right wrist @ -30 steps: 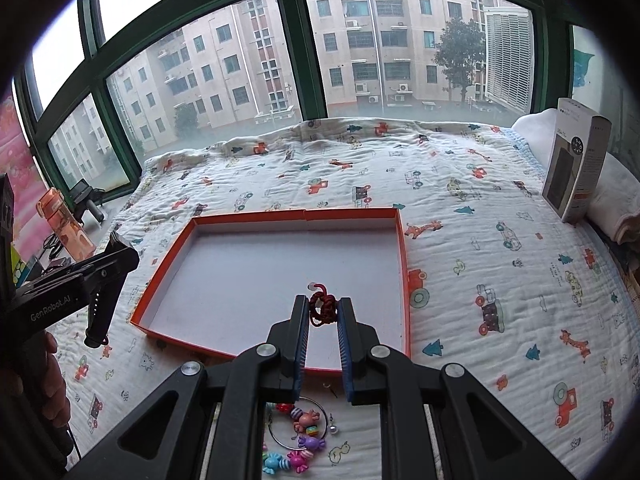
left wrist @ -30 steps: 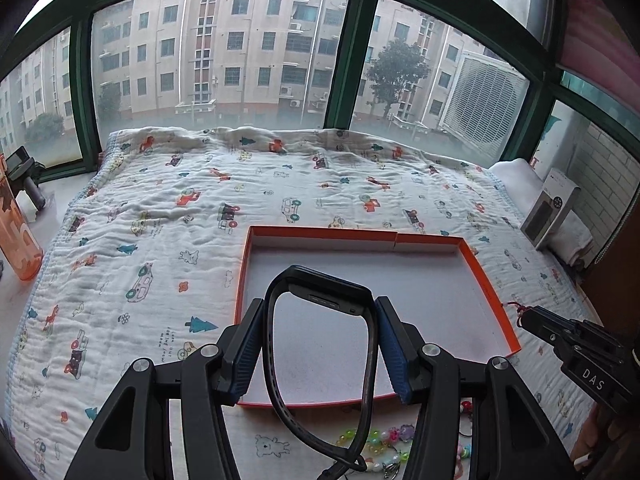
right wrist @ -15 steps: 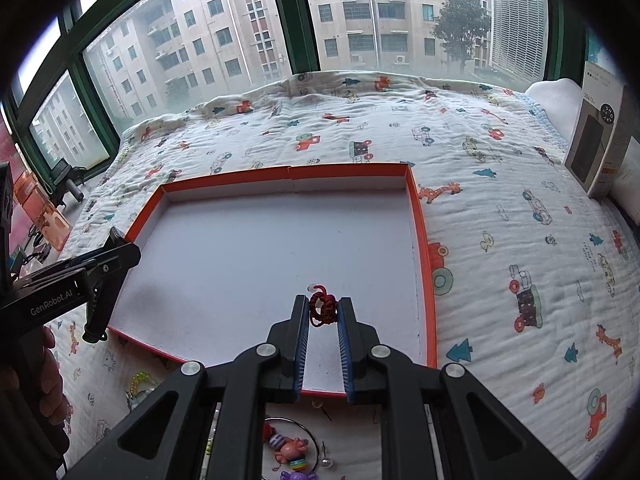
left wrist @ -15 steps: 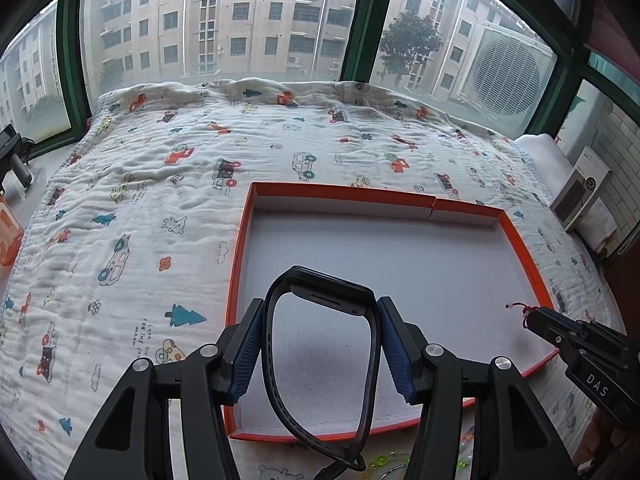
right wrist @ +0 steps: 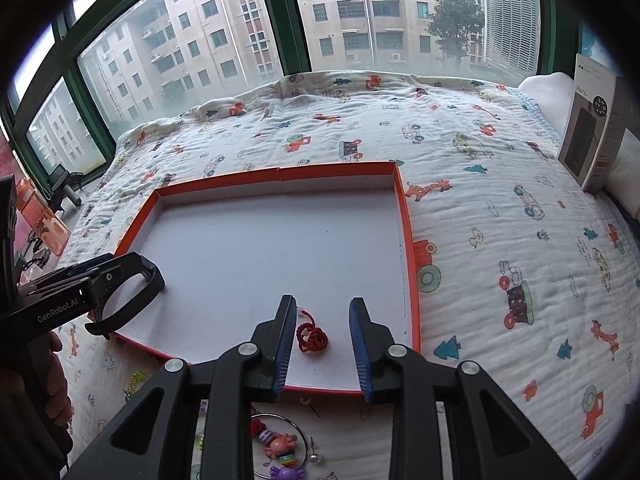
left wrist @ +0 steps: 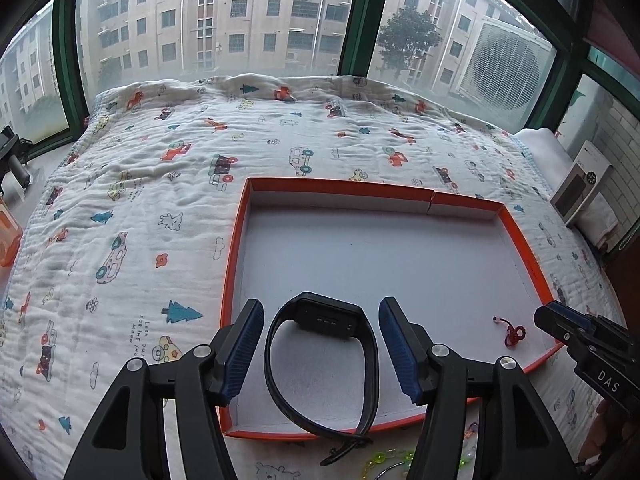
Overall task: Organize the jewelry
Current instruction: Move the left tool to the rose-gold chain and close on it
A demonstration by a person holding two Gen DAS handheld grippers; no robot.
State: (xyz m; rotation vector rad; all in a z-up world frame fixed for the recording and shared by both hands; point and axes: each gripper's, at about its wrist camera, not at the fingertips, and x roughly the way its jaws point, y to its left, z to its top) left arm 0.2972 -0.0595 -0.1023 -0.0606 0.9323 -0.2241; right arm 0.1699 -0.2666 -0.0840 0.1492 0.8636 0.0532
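- The black rubbery wristband with a rectangular watch-like body (left wrist: 326,318) lies in the near left corner of the shallow orange-rimmed cardboard tray with a white floor (left wrist: 524,236), its strap tail hanging over the near rim. I judge it light and springy; the loop would squash and could pop out of a pinch across its width, so I would take it by the stiff body.
- My left gripper (left wrist: 321,346) stands spread wide, its blue pads clear of the band on both sides, holding nothing.
- The small red knotted-cord charm with a pale bead on its tail (right wrist: 311,336) rests on the tray floor near the right-hand near corner. It looks soft, nearly weightless and not fragile; the knot is the only bulk worth pinching.
- My right gripper (right wrist: 322,346) is released too, with the knot lying between the pads, closer to the left one.
- Loose pieces wait outside the tray on the white cartoon-print quilt (right wrist: 500,168): a metal ring with colourful candy-like charms (right wrist: 280,446) and green translucent beads (left wrist: 384,460). I expect the beads to be slippery.
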